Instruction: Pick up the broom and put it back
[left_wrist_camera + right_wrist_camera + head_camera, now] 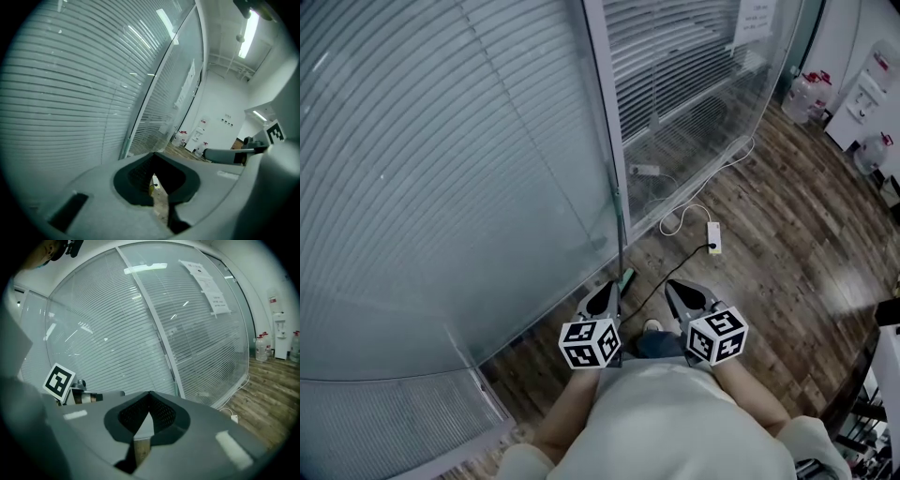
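Forearms fwd, L hand-held gripper & R hand-held gripper abreast, both closed.

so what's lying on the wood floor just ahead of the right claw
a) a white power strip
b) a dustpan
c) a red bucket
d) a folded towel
a: a white power strip lies on the wood floor just beyond the right claw, with a white cable trailing away from it.
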A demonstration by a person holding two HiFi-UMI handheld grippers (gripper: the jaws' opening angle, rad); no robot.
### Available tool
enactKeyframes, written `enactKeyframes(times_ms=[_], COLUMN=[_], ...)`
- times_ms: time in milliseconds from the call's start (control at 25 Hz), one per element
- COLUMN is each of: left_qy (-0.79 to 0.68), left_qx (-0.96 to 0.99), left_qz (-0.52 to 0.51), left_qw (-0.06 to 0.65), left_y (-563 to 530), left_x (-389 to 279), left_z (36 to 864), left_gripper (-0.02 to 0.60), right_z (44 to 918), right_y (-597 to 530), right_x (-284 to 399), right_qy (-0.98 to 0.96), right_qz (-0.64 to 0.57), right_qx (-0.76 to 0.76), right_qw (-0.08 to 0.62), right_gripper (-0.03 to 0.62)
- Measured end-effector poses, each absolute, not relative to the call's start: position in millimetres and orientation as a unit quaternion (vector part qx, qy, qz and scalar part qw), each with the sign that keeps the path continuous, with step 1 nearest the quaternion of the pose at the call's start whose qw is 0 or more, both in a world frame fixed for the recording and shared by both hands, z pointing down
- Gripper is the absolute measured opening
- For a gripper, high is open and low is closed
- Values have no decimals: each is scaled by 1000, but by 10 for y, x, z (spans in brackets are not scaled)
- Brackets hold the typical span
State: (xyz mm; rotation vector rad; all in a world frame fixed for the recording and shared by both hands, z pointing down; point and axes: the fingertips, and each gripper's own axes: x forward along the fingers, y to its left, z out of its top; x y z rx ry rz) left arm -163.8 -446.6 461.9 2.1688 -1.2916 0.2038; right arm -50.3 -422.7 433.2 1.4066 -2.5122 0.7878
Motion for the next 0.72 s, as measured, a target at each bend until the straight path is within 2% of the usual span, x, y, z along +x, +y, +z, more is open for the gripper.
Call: enactKeyframes(times_ms=[720], left_qy=[-457], left_qx=[841], left_qz=[95], left_qw=[274], left_y=[-3781], left_x=[-1741], left_z=[4356], left_gripper=[0], right_z=[4218], right_y=[-3556], right_x=[-750], right_qy=[-840], right_qz=[248], right_qx=[474], right_qw=[88], right_gripper=[6])
